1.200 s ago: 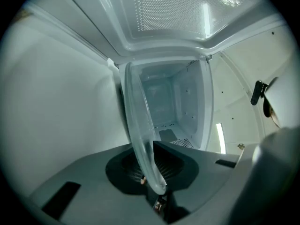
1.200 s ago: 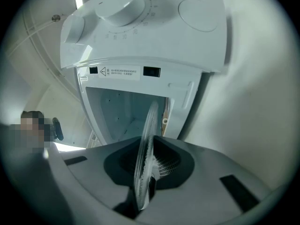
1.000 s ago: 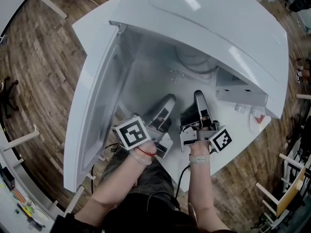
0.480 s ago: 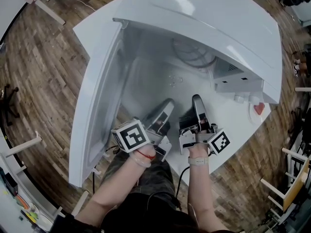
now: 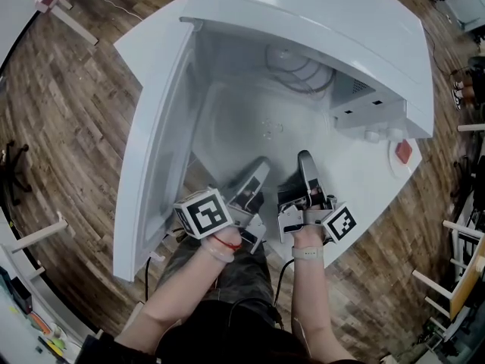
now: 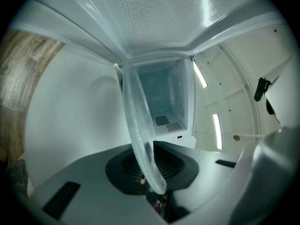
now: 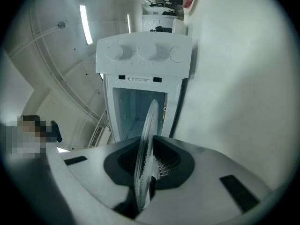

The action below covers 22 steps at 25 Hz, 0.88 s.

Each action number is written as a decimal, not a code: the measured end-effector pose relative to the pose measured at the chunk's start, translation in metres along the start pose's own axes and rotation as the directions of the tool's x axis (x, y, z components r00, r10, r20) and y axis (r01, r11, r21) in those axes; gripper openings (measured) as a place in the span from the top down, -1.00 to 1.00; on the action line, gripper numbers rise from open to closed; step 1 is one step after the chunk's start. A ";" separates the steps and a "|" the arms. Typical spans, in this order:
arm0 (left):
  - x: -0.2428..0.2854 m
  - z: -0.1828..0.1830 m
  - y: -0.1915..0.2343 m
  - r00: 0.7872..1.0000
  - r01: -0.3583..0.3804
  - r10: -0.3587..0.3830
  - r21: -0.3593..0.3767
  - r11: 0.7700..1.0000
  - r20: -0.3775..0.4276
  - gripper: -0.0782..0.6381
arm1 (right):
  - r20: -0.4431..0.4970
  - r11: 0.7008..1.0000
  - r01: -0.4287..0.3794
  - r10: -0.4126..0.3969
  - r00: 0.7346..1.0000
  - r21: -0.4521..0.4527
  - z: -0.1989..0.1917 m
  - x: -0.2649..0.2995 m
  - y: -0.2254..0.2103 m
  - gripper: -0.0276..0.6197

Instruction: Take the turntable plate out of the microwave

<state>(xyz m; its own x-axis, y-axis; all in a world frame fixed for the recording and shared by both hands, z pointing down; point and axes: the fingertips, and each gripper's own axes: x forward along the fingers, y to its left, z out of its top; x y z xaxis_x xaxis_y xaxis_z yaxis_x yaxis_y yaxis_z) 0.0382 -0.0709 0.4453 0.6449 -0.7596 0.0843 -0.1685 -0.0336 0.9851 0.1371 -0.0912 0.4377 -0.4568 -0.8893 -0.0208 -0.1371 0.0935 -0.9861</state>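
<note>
The microwave (image 5: 326, 29) stood with its door (image 5: 155, 150) swung wide to the left, and a red disc (image 5: 403, 152) lay to its right. The plate (image 5: 265, 127), clear glass with a ribbed rim, hung just before the open cavity, its near edge pinched by the left gripper (image 5: 258, 169) and the right gripper (image 5: 305, 161). A white counter (image 5: 364, 203) sat on wooden floor (image 5: 68, 127).

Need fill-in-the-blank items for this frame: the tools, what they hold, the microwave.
1. The left tool and right tool both clamp the clear glass ____.
2. The microwave door stands ____.
3. Its control panel carries ____ round controls.
Missing words: turntable plate; open; three.
</note>
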 end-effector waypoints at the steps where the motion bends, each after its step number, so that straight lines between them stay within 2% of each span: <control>1: -0.002 -0.002 0.000 1.000 0.000 0.000 -0.001 1.000 -0.006 0.64 | 0.004 1.000 0.002 -0.002 1.000 -0.001 -0.002 -0.003 0.000 0.77; 22: -0.023 -0.037 0.006 0.993 -0.017 0.017 -0.001 1.000 -0.117 0.64 | 0.084 0.998 0.050 -0.052 0.995 0.024 -0.014 -0.051 -0.008 0.77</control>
<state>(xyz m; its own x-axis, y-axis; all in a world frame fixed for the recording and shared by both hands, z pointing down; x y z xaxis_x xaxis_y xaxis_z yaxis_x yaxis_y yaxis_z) 0.0498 -0.0292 0.4545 0.7251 -0.6785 0.1177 -0.1788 -0.0204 0.9837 0.1496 -0.0404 0.4489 -0.3733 -0.9275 0.0164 -0.1390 0.0384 -0.9896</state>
